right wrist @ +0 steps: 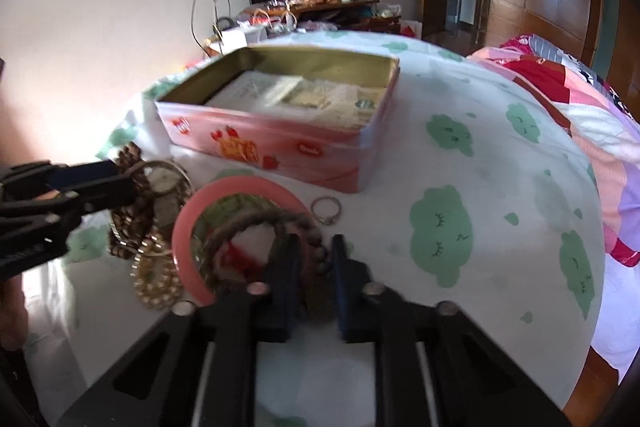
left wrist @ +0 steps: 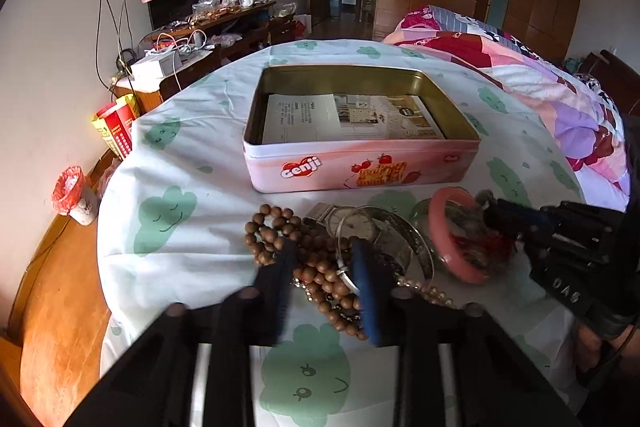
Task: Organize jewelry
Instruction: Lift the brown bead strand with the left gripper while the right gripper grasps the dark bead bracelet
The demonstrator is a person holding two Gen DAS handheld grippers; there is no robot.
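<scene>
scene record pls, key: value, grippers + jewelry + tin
left gripper: fingers open, straddling the wooden bead strand
right gripper: fingers part open around dark bead bracelet inside the pink bangle
tin: pink Genji tin, lid off, printed leaflet inside, no jewelry in it
pile: wristwatch, silver bangle, pearl strand, all in front of tin
loose item: small ring, apart from pile
surface: cloud-print cloth

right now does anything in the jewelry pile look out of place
Mostly one tangled heap: wooden beads, watch and pink bangle overlap. A small ring lies apart on the cloth. The tin holds only papers.
</scene>
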